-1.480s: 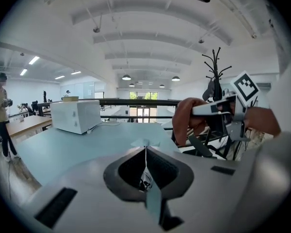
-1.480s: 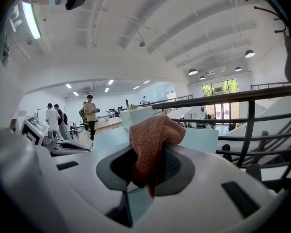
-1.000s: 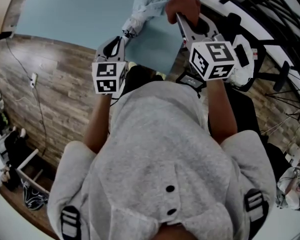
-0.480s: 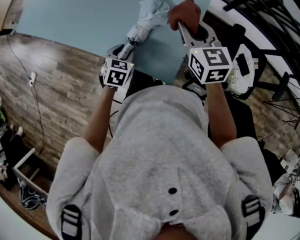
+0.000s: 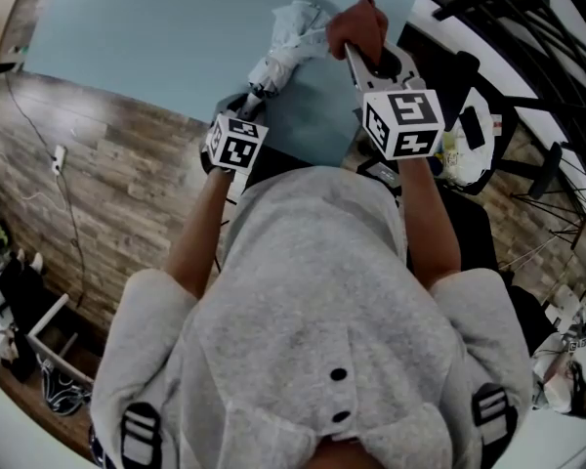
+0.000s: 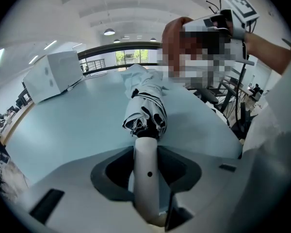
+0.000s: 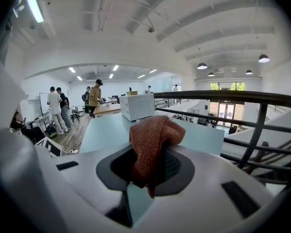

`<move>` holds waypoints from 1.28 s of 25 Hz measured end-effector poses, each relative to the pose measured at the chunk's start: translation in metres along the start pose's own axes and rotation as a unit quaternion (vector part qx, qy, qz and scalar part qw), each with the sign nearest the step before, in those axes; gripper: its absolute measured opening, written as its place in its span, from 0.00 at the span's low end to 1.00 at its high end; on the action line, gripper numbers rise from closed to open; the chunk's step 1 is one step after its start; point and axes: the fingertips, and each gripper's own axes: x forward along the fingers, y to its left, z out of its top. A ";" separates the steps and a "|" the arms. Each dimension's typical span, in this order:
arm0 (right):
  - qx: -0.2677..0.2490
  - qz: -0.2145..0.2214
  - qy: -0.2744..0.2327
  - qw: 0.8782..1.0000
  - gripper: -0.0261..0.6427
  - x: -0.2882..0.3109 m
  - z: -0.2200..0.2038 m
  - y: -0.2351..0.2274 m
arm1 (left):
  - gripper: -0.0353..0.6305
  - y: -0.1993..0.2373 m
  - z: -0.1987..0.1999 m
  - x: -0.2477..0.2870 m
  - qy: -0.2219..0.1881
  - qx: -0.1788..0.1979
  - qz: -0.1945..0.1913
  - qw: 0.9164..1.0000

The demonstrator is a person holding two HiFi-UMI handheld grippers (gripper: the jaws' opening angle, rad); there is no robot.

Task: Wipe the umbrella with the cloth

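A folded white umbrella (image 5: pixel 285 45) with dark trim lies on the pale blue table (image 5: pixel 146 37), its canopy (image 6: pixel 146 103) pointing away from me. Its white handle (image 6: pixel 146 178) lies between the jaws of my left gripper (image 5: pixel 248 106), which are opening, with a gap on each side of the handle. My right gripper (image 5: pixel 355 51) is shut on a rust-red cloth (image 5: pixel 359 23) and hovers just right of the umbrella's far end. In the right gripper view the cloth (image 7: pixel 153 140) bulges up out of the jaws.
A white box (image 6: pixel 53 74) stands at the table's far left corner. Black railings (image 7: pixel 242 98) and chair frames (image 5: pixel 508 27) crowd the right side. Several people (image 7: pixel 58 106) stand far off on the wooden floor (image 5: pixel 107 184) to the left.
My left gripper has sunk toward the table and its jaws have let go of the umbrella handle. The right gripper with the cloth has drifted slightly lower.
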 end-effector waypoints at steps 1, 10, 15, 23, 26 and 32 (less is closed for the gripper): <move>-0.004 -0.003 0.003 1.000 0.16 0.003 -0.001 -0.001 | 0.29 0.000 -0.001 0.000 0.002 -0.002 -0.005 1.000; -0.004 -0.028 0.047 0.998 0.16 0.048 -0.041 -0.035 | 0.28 -0.006 0.000 0.004 -0.010 -0.044 -0.041 0.998; 0.038 -0.013 0.076 0.996 0.16 0.082 -0.074 -0.043 | 0.28 -0.003 -0.001 0.005 0.000 -0.039 -0.038 0.999; 0.014 0.027 0.121 0.992 0.16 0.098 -0.101 -0.016 | 0.28 -0.004 -0.001 0.004 0.014 -0.031 -0.046 0.998; 0.011 0.032 0.125 0.992 0.16 0.096 -0.105 -0.008 | 0.28 -0.008 -0.003 0.004 0.023 -0.030 -0.053 0.998; 0.009 0.036 0.131 0.991 0.16 0.096 -0.111 0.001 | 0.28 -0.007 -0.002 0.006 0.022 -0.030 -0.048 0.998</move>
